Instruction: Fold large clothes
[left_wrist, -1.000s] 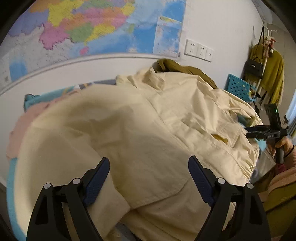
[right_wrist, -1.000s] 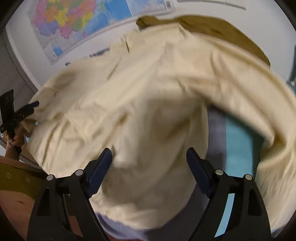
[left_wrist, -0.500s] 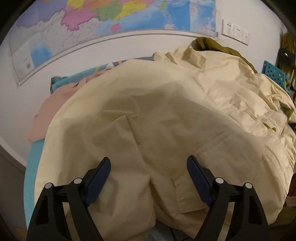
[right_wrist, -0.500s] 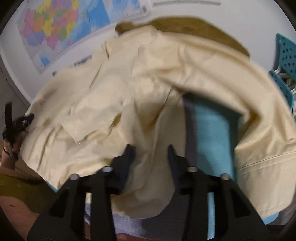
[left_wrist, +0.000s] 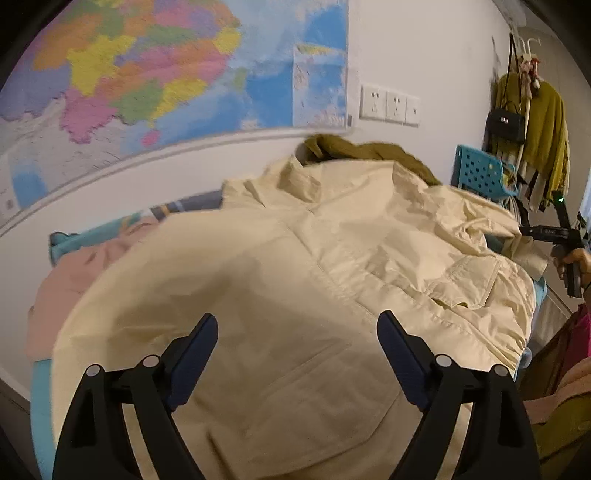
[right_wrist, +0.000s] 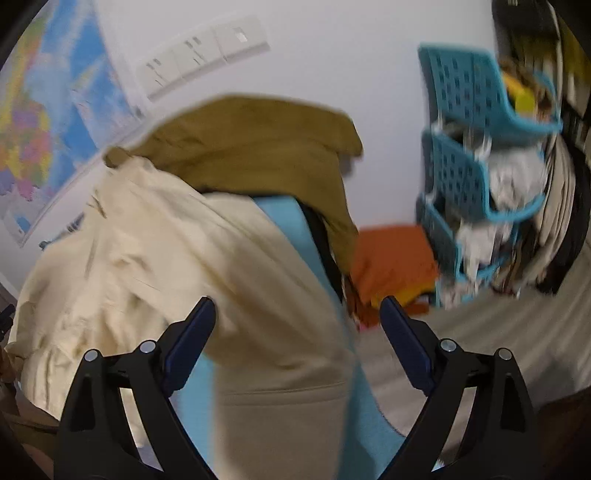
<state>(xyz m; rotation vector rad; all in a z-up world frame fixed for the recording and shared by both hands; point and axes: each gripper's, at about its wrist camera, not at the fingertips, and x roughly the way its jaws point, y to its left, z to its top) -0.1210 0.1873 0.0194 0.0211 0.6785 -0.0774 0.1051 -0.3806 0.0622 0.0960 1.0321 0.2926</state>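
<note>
- cream jacket lies spread on the blue-covered bed, collar end toward the wall map, hem end toward both grippers
- left gripper hovers over the jacket's hem half, jaws wide, nothing pinched
- right gripper jaws have just been opening, now wide and empty, over the sleeve hanging off the jacket's right side
- right one is nearer that sleeve, likely next grab

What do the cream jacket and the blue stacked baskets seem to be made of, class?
Cream jacket: likely woven cotton-type cloth, matte; it creases softly and shows stitched seams and a pocket flap.
Blue stacked baskets: probably moulded plastic, smooth; stiff walls with regular punched holes.
</note>
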